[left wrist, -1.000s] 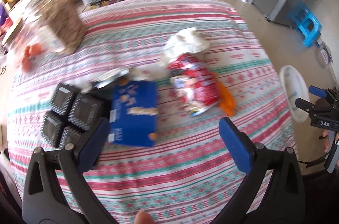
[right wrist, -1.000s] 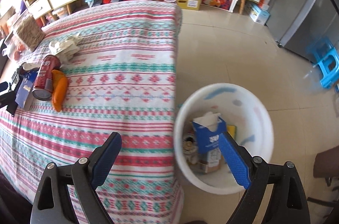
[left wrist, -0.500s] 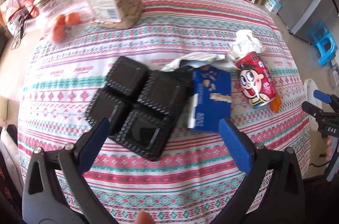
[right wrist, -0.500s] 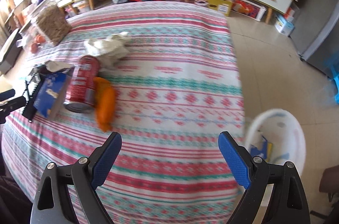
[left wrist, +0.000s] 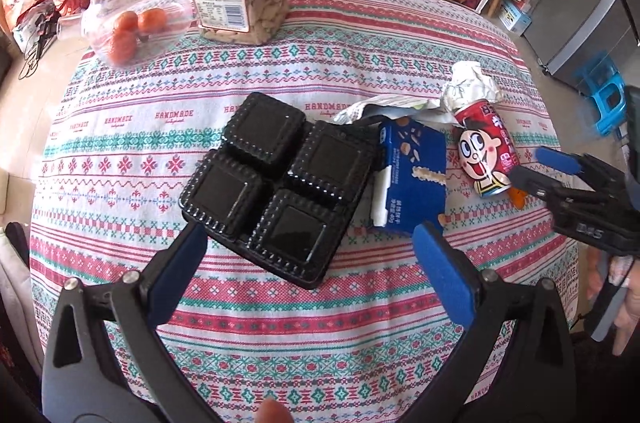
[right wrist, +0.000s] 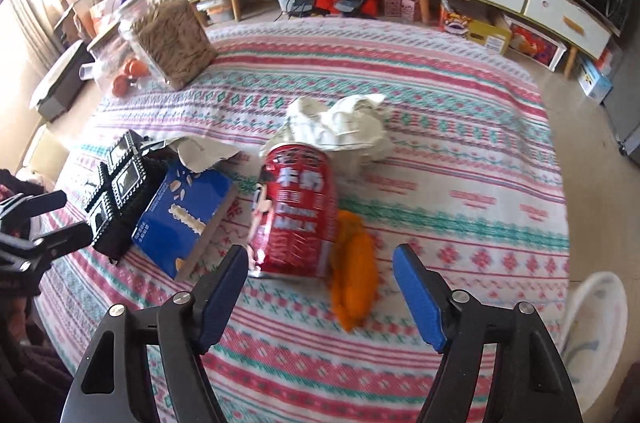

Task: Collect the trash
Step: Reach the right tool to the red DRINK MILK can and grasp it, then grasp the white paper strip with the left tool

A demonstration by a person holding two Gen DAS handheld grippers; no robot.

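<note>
Lying largest, the rigid, ribbed black plastic tray (left wrist: 276,183) is straddled loosely by the wide-open, empty left gripper (left wrist: 308,259); it could be tipped by an off-centre pinch. Right of the tray, the flat blue carton (left wrist: 412,175) may be dragged along. Further right, the smooth red can (right wrist: 296,211) could be rolled away by the right gripper (right wrist: 316,287), whose empty jaws have just been closing, half-open.

Each handheld gripper is a black plastic frame with triangular cut-outs in its two arms, silver round screw heads at the joints, and long flat blue rubber pads lining the insides of the fingers: the left gripper (left wrist: 310,257) and the right gripper (right wrist: 320,287) look alike. Seen from the left wrist camera, the right gripper's black body carries small white lettering.
</note>
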